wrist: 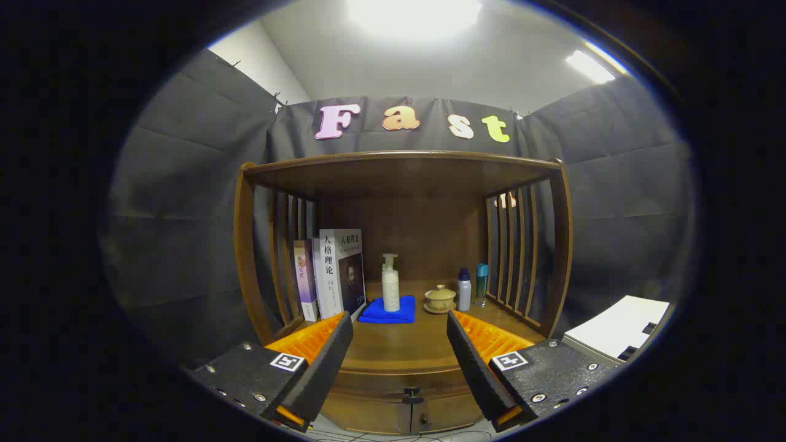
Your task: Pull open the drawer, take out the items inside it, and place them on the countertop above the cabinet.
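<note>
The tall white book (341, 270) standing at the left of the shelf is showing large characters, 人格理论, on its spine; the small print on the neighbouring purple book (304, 279) is too fine to read.

The brown wooden cabinet (556, 245) has a smooth, lightly glossy varnish on its countertop (399, 347) and on the shut drawer front (374, 414), where a small dark metal-looking knob (411, 391) sits. On the countertop lie a folded blue cloth (388, 311) with a soft matt nap, a white pump bottle (390, 285) of smooth plastic standing on it, a pale glazed ceramic lidded cup on a saucer (440, 299), and upright books with glossy paper covers (341, 273). The gripper (399, 362), its fingers spread wide with nothing between them, shows rough matt foam-like pads (328, 362), and the booth wall is matt dark cloth (184, 215).
</note>
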The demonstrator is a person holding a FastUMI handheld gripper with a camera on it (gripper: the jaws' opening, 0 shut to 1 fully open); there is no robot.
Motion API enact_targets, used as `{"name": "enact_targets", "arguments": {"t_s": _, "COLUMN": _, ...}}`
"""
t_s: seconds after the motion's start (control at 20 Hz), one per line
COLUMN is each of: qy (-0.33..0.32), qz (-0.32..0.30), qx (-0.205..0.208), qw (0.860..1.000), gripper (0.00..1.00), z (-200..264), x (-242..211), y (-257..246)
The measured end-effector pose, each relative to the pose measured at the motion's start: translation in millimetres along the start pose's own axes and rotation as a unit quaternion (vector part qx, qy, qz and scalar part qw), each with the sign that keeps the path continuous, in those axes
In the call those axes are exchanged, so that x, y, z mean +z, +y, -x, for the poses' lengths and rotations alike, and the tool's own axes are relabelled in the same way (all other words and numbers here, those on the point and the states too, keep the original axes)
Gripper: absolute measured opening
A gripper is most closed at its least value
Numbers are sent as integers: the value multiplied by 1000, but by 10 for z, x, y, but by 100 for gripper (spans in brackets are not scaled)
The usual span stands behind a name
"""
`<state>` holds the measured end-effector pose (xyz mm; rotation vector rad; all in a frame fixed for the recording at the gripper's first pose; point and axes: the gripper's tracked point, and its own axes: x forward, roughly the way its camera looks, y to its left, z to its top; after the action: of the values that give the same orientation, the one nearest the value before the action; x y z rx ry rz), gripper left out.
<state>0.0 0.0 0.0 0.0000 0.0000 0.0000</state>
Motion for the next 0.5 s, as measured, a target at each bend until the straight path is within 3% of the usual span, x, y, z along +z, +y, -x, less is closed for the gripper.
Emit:
{"name": "enact_targets", "arguments": {"t_s": 0.25, "qy": 3, "qz": -1, "qx": -26, "qw": 1000, "gripper": 95, "z": -33, "x": -30, "y": -139}}
{"name": "enact_targets", "arguments": {"t_s": 0.5, "qy": -11, "qz": 12, "qx": -26, "qw": 1000, "gripper": 95, "z": 7, "x": 38, "y": -79}}
